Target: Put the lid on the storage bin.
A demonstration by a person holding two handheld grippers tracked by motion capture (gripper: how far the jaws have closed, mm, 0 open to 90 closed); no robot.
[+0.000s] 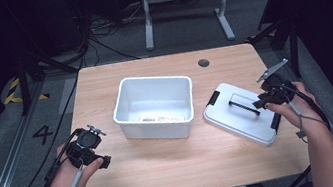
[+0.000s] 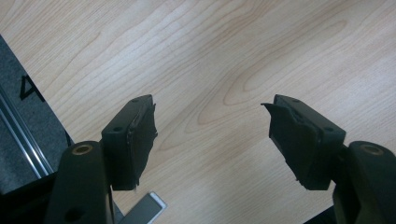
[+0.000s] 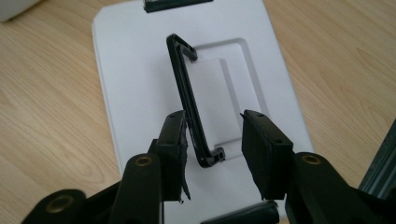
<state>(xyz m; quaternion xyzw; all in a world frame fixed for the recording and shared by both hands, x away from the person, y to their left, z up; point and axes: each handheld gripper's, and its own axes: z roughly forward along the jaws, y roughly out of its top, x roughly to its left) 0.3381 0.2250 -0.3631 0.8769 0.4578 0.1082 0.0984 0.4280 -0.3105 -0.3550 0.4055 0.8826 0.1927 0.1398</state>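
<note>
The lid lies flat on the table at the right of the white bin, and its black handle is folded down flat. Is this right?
Not entirely. The lid does lie flat right of the white bin, but its black handle stands raised, as the right gripper view shows, between the right claw's open jaws.

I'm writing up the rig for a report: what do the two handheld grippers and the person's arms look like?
Both the left gripper and the right gripper are black, each with two blocky black fingers on arms with brass-coloured screw holes. A grey cable trails from each. The right gripper carries a grey three-cornered plate. The forearms are bare, with no sleeves in sight.
</note>
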